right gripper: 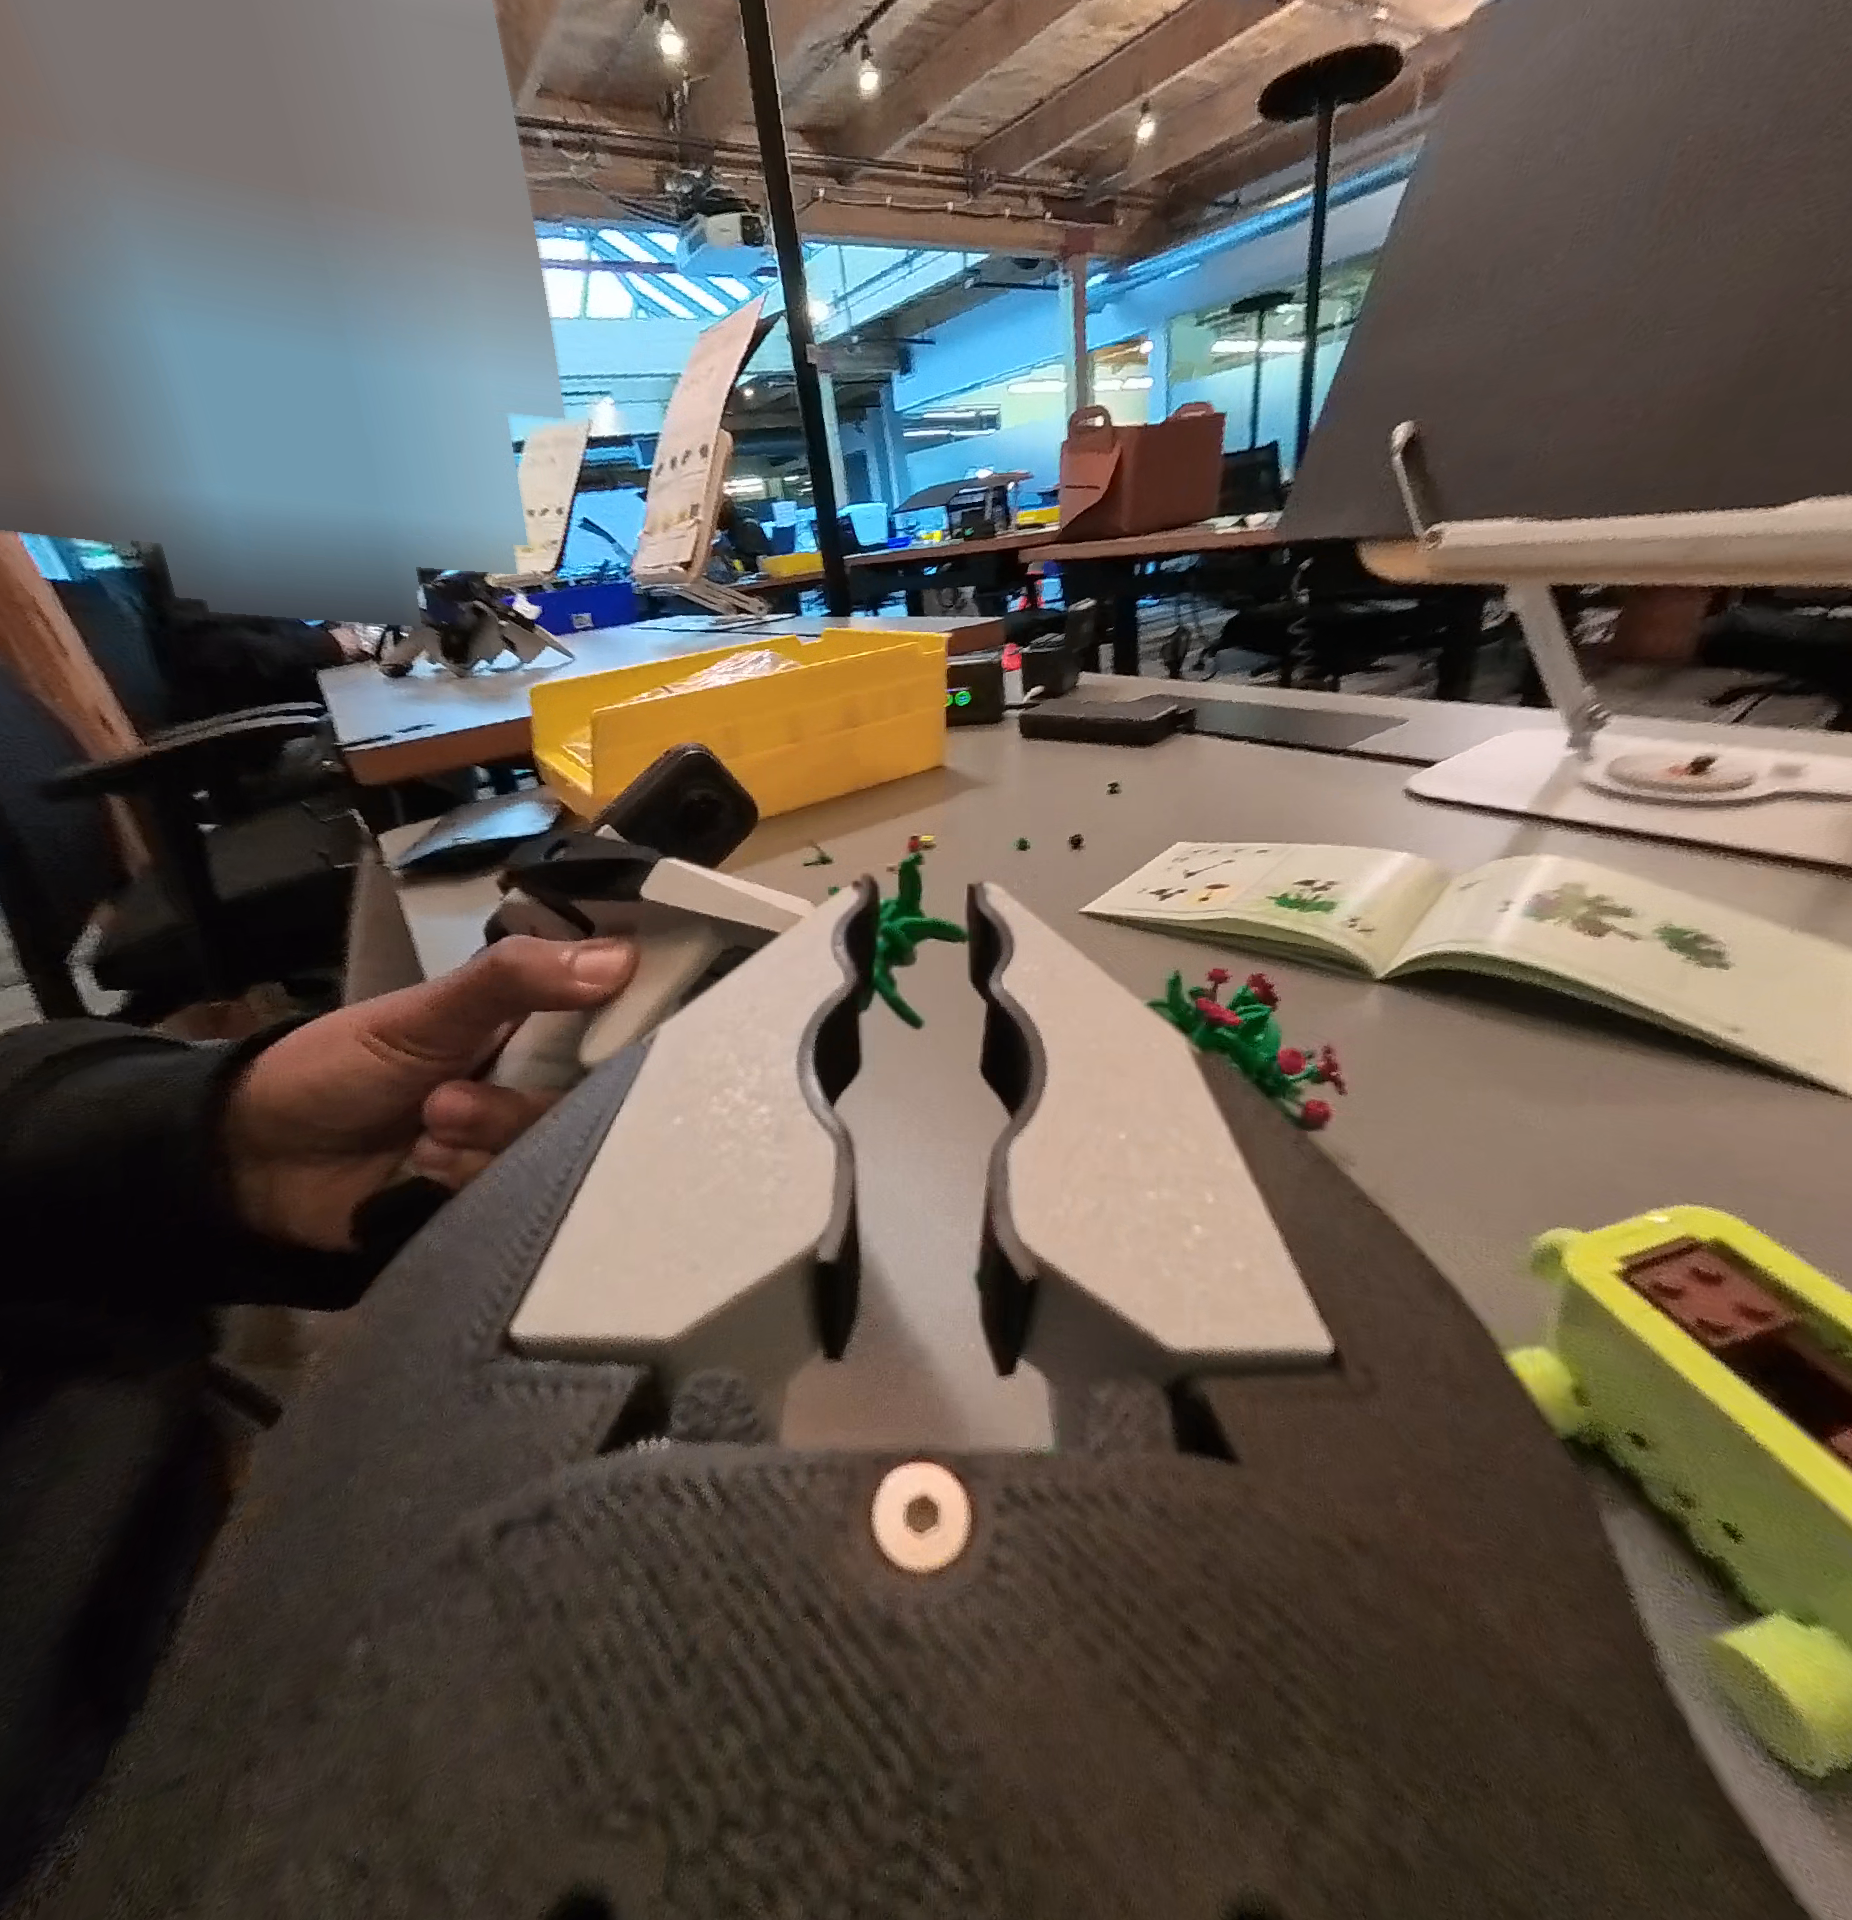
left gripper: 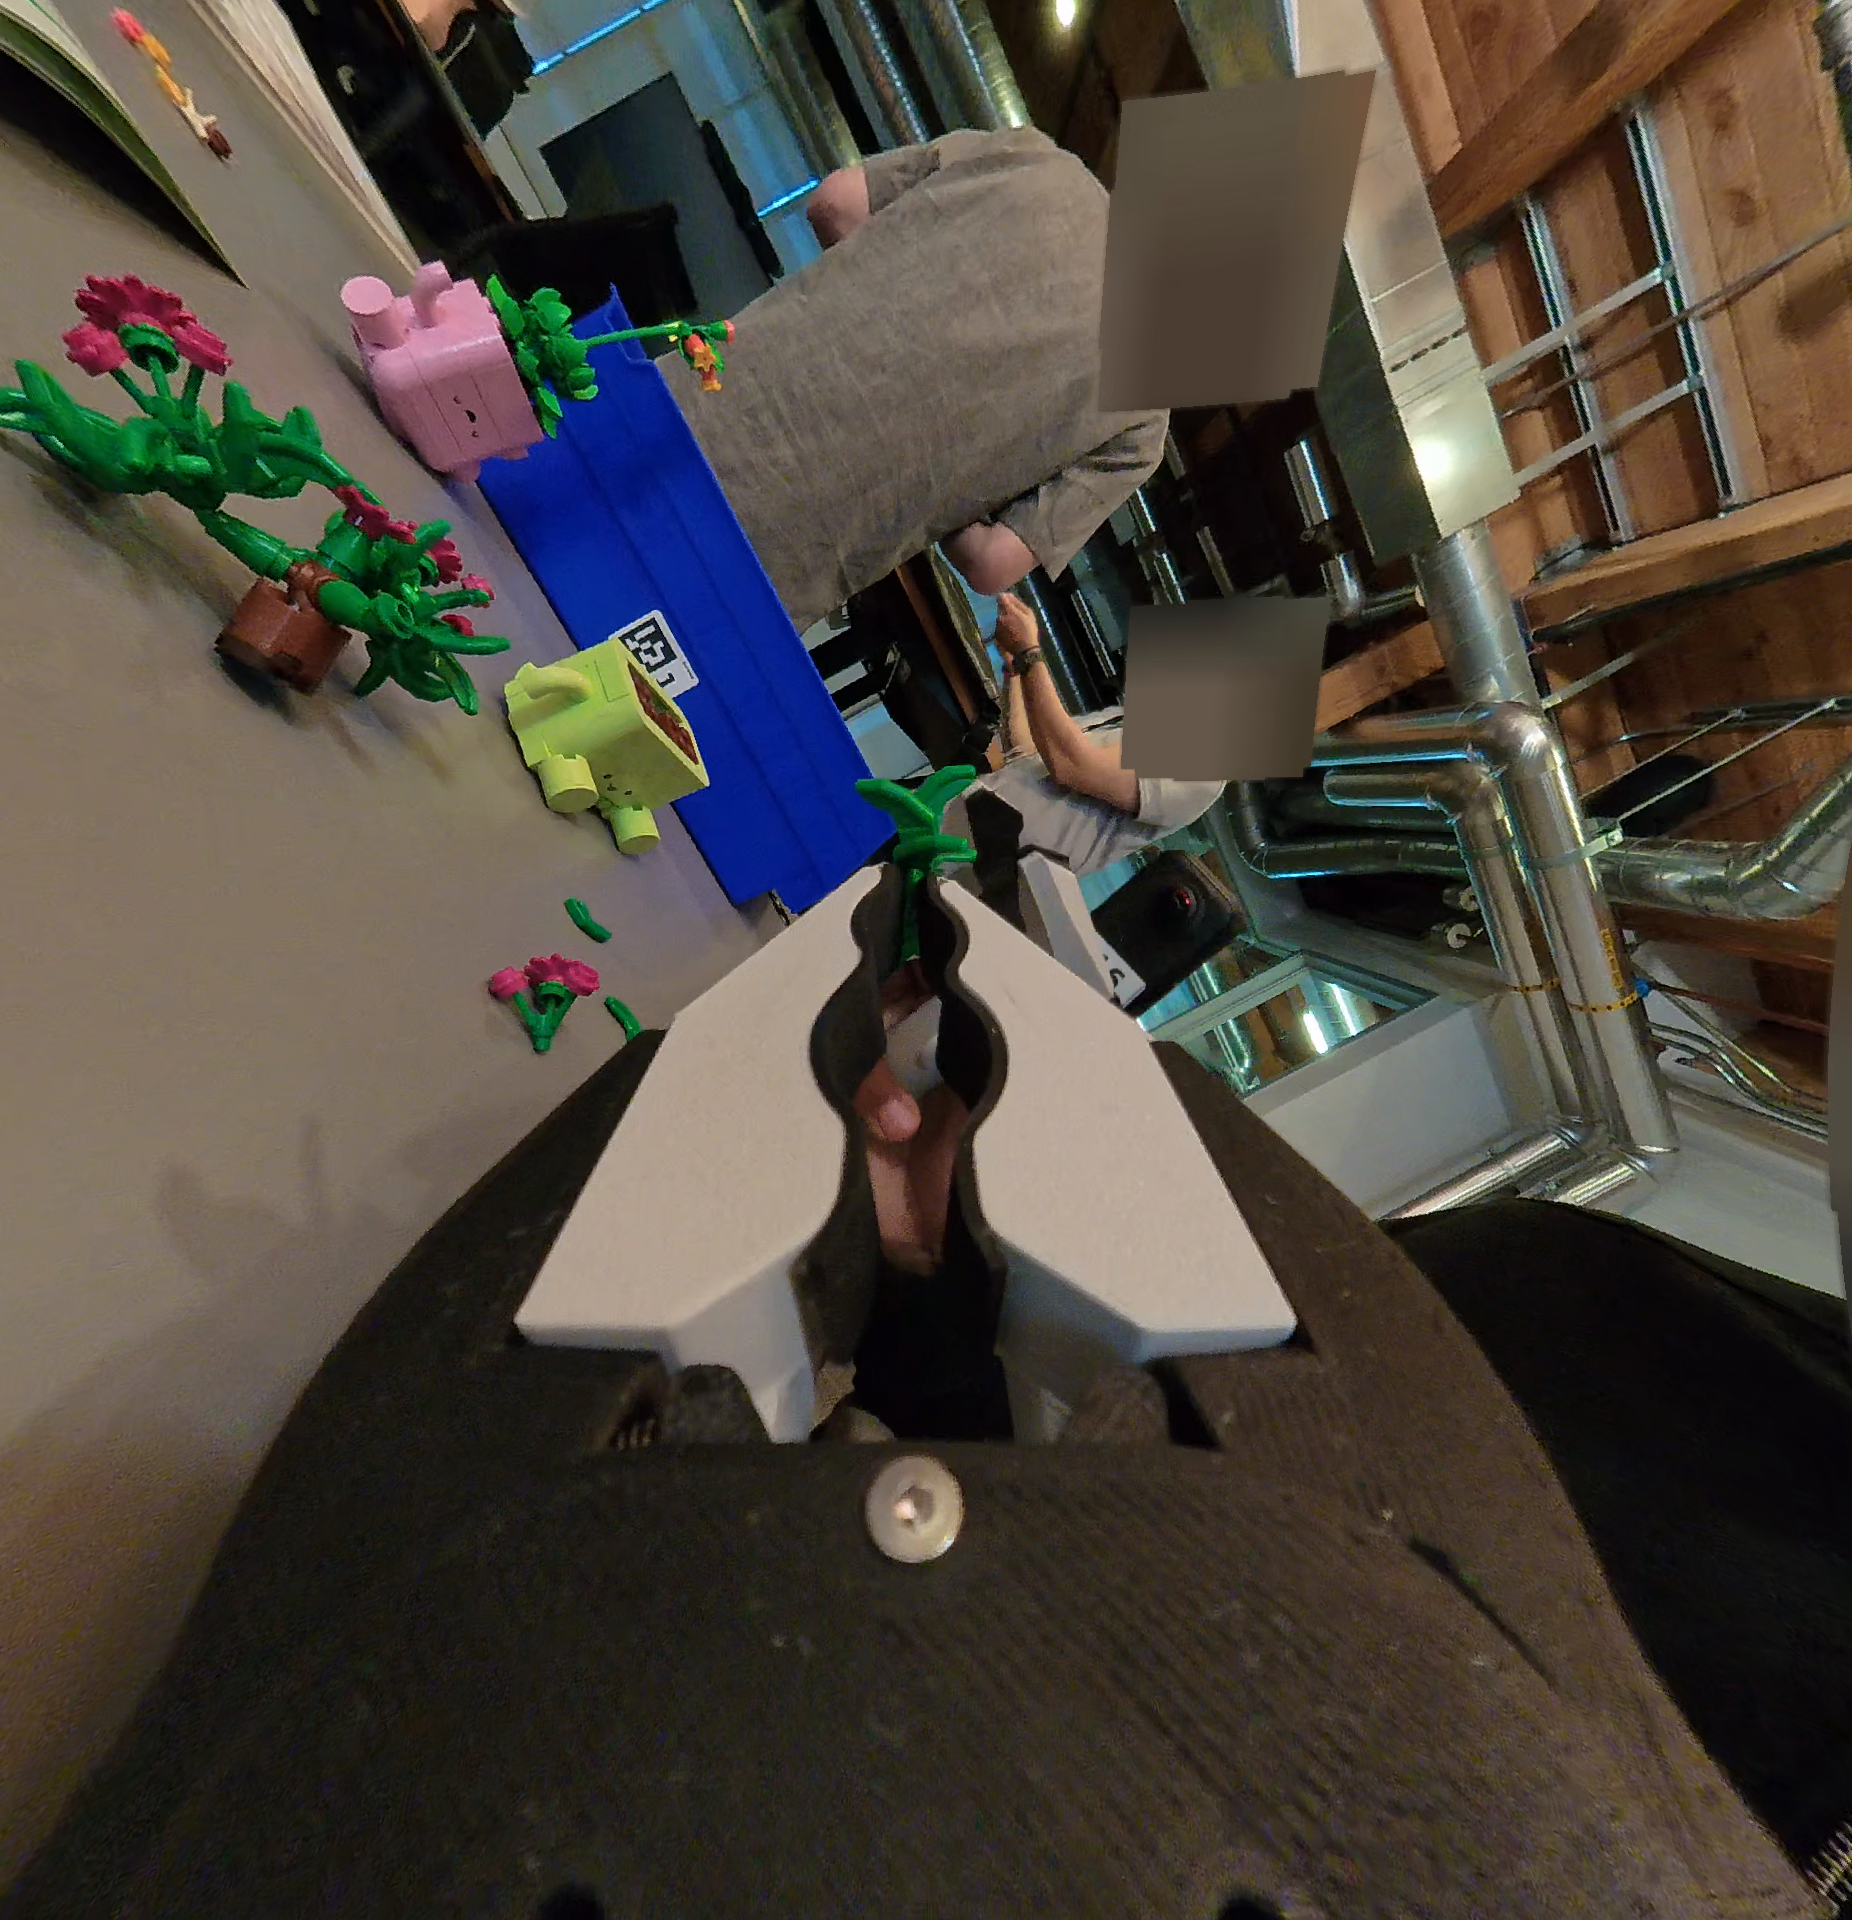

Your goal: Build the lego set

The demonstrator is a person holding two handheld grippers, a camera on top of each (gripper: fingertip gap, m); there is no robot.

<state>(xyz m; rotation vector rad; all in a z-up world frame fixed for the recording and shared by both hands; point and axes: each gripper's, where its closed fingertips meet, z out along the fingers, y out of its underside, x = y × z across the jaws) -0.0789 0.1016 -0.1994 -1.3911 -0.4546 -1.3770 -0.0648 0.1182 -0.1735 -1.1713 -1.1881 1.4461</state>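
Observation:
My left gripper (left gripper: 917, 881) is shut on a small green plant stem (left gripper: 920, 821), whose leaves stick out past the fingertips. In the right wrist view the same green stem (right gripper: 906, 935) sits in the gap at the tips of my right gripper (right gripper: 917, 906), which is open and empty. The left gripper's white finger (right gripper: 714, 904) comes in from the left, held by a hand (right gripper: 382, 1091). A lime-green Lego pot (left gripper: 615, 748) lies on the grey table and also shows in the right wrist view (right gripper: 1732, 1455).
A pink pot with foliage (left gripper: 444, 384), a brown pot with pink-flowered plants (left gripper: 278, 634), a small flower cluster (left gripper: 548, 987) and a blue bin (left gripper: 673, 623) are on the table. An open booklet (right gripper: 1473, 935), loose flowers (right gripper: 1254, 1029), a yellow bin (right gripper: 756, 717) and a stand (right gripper: 1628, 769) lie ahead. The tips of both grippers are at nearly the same place. The pink pot with foliage (left gripper: 444, 384) is about equally far from each gripper, around 30 cm.

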